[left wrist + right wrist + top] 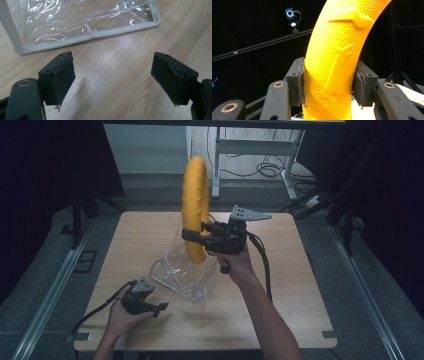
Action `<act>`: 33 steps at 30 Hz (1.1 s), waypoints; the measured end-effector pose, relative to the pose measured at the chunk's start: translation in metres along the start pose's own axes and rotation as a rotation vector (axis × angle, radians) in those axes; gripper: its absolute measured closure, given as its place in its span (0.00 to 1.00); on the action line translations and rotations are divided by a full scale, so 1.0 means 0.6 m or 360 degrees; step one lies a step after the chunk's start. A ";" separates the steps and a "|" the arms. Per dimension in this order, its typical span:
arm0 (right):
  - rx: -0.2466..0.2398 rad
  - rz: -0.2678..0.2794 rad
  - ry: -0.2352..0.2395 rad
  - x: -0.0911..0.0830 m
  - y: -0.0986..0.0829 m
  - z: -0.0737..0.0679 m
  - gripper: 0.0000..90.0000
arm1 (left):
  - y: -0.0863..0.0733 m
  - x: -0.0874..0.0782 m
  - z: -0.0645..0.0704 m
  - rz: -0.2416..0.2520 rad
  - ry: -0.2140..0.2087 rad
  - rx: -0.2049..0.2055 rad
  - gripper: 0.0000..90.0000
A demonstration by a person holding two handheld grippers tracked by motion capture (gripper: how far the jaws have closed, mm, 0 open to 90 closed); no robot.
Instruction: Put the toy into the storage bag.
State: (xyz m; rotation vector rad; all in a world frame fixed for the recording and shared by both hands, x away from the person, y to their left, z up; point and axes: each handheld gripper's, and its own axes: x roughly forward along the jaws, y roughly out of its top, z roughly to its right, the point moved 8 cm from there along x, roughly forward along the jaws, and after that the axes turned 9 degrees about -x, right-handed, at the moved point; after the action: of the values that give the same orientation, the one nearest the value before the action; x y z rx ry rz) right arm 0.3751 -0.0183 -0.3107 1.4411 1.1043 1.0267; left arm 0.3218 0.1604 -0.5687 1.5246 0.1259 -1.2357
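A large yellow ring [195, 205] stands upright on edge, its lower part inside a clear plastic bag [182, 272] on the wooden table [280, 270]. My right gripper [192, 236] is shut on the ring's lower rim. In the right gripper view its pads [300, 85] press both sides of the textured yellow ring [334, 62]. My left gripper [159, 308] rests low near the table's front left, open. In the left gripper view its fingers [62, 75] stand wide apart over bare wood, a short way from the clear bag [75, 20] with its grey trimmed edge.
The table's front edge [200, 347] lies close below the left hand. A metal desk frame [250, 150] and floor cables stand behind the table. Dark stands and rails flank both sides.
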 end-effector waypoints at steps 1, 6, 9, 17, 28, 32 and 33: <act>0.0004 -0.0008 0.0003 0.001 -0.001 -0.001 0.56 | 0.000 0.000 0.000 0.0000 0.0000 0.0001 0.21; 0.0011 -0.0011 0.0003 0.003 -0.007 0.000 0.56 | 0.000 -0.001 0.000 -0.0001 0.0002 0.0001 0.21; 0.0019 -0.0030 0.0002 0.003 -0.015 0.002 0.56 | 0.000 -0.001 -0.001 -0.0001 0.0003 0.0006 0.21; 0.0019 -0.0065 0.0015 0.007 -0.031 0.005 0.56 | 0.000 0.001 0.000 -0.0003 0.0005 0.0001 0.21; 0.0037 -0.0065 0.0010 0.006 -0.047 0.009 0.56 | -0.001 0.002 0.000 -0.0009 0.0003 0.0010 0.21; 0.0046 -0.0066 0.0010 0.006 -0.051 0.009 0.56 | -0.001 0.002 0.001 -0.0010 0.0004 0.0010 0.21; 0.0045 -0.0067 0.0013 0.006 -0.054 0.009 0.56 | -0.001 0.002 0.001 -0.0010 0.0002 0.0010 0.21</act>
State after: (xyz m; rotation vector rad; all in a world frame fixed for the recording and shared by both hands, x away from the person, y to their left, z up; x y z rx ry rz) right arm 0.3772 -0.0135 -0.3435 1.4314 1.1549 0.9915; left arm 0.3217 0.1595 -0.5700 1.5313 0.1276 -1.2412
